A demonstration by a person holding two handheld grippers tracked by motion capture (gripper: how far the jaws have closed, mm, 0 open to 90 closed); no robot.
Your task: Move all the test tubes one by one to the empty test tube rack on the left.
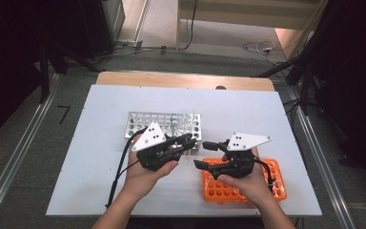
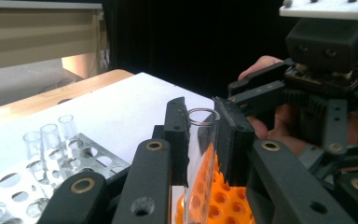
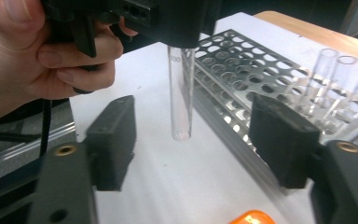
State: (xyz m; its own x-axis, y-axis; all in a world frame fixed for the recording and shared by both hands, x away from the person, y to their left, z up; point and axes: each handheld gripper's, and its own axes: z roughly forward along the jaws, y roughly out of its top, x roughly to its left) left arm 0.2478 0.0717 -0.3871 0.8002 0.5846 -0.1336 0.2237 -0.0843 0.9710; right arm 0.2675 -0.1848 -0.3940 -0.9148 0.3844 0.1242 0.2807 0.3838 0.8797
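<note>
My left gripper (image 2: 201, 126) is shut on a clear glass test tube (image 2: 200, 154), gripped near its open rim and hanging upright. In the right gripper view the test tube (image 3: 181, 93) dangles from the left gripper (image 3: 177, 28), its round bottom just above the white board. My right gripper (image 3: 193, 135) is open, its two jaws set wide apart on either side of the tube's lower end and not touching it. In the high view the left gripper (image 1: 190, 142) and right gripper (image 1: 201, 153) face each other at mid-table. An orange rack (image 1: 240, 181) lies under the right hand.
A metal rack (image 1: 164, 125) with many holes stands behind the grippers; three clear tubes (image 3: 340, 79) stand in its end row. The white board (image 1: 124, 181) covers a wooden table. Cables trail from both grippers toward the person. Dark stands flank the table.
</note>
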